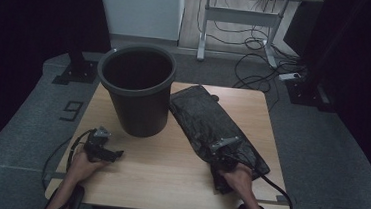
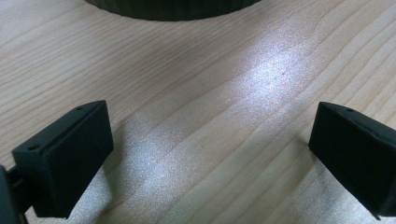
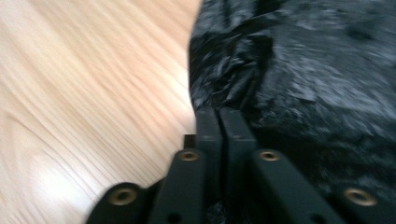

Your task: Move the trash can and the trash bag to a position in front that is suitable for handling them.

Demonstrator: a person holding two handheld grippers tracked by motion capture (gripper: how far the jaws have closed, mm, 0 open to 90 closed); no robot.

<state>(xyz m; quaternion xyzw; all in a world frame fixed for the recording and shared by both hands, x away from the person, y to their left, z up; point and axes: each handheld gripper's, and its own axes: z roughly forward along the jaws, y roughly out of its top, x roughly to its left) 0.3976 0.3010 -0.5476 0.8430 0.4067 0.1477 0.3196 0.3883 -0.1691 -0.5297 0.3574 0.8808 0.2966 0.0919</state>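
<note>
While right gripper (image 3: 219,116) pinches black bag (image 1: 207,119), left gripper (image 2: 210,154) gapes

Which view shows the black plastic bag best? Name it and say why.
The high view: the whole black plastic bag lies flat on the table beside the bin. The right gripper view shows only a blurred, crumpled edge at the right gripper.

bin (image 1: 135,88) blocks rear-left, front table (image 1: 168,173) open

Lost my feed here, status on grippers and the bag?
Left gripper open, idle on table. Right gripper shut, pinching black plastic bag edge. Bin upright beside the bag.
</note>
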